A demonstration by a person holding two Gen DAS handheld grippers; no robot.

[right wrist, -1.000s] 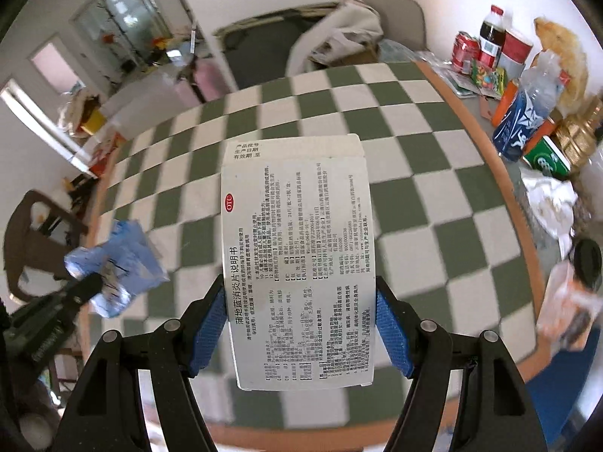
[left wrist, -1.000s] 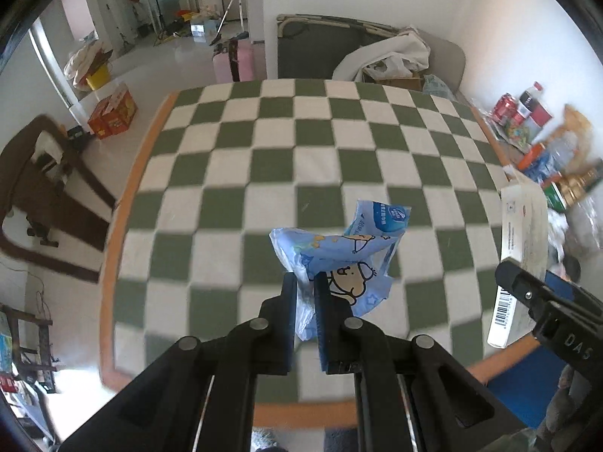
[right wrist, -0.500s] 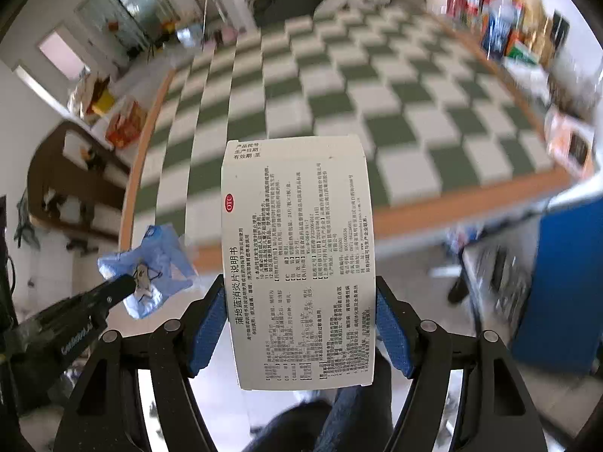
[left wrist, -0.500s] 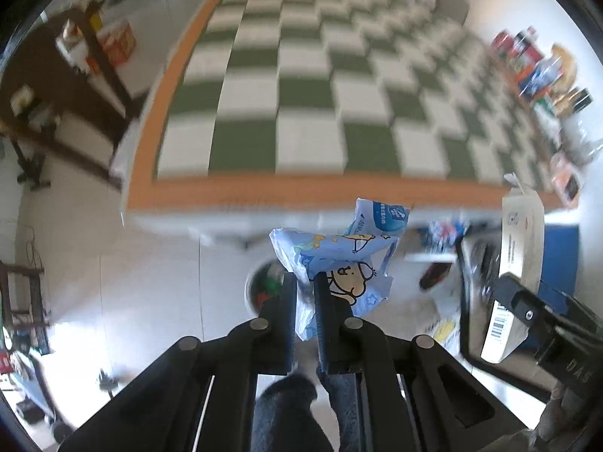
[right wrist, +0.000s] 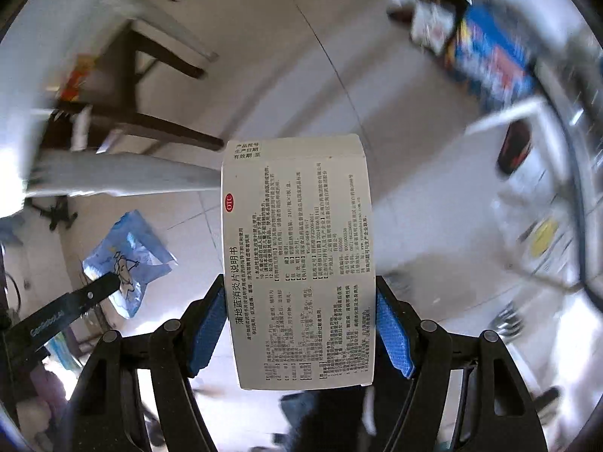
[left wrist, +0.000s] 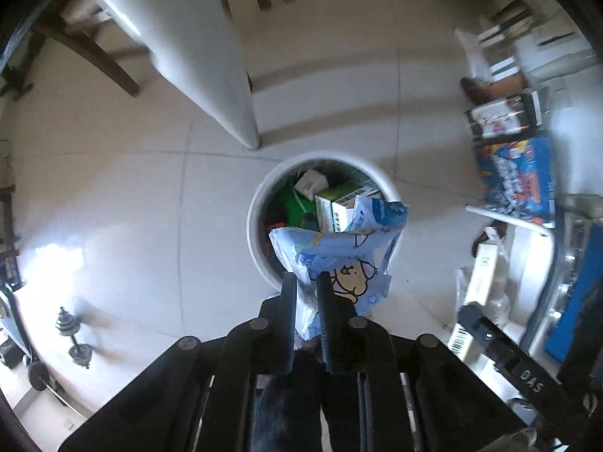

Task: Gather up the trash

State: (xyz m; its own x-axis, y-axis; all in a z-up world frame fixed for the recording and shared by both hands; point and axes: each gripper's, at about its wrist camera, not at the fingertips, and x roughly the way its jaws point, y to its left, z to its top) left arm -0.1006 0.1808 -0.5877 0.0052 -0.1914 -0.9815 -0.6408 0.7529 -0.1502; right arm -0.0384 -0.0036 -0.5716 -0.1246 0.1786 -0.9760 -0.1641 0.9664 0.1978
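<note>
Left tool [left wrist: 306, 282]: fingers pressed nearly together, pinching the blue cartoon-print wrapper [left wrist: 339, 248] by its lower edge. The wrapper hangs above the near rim of the white trash bin [left wrist: 253, 226], which stands on the tiled floor [left wrist: 132, 207]. The bin already holds a green-and-white carton [left wrist: 339, 203] and other rubbish.

Right tool [right wrist: 301, 324]: blue pads [right wrist: 392, 335] clamped on both long edges of a white medicine box [right wrist: 297, 263] printed with Chinese text and a red OTC mark. In the left wrist view the same box appears far right, well apart from the bin. The bin is not visible in the right wrist view.

Step in hand, as I judge it: drop the wrapper into the bin. To do it well:
- Carry the left tool a little further forward so the whole wrapper sits over the opening, not over the rim.
- Spread the fingers fully. The film is light and may cling to a finger or drift, so release low.
- Then bring the box over the opening and release it flat, clear of the carton that stands high inside.

Difference from earlier frames: one second ago both tools looked over the green-checked bench; half a second ago they were crossing its edge, the bin just showing below. Now both point down at the floor. Both grips are unchanged.
</note>
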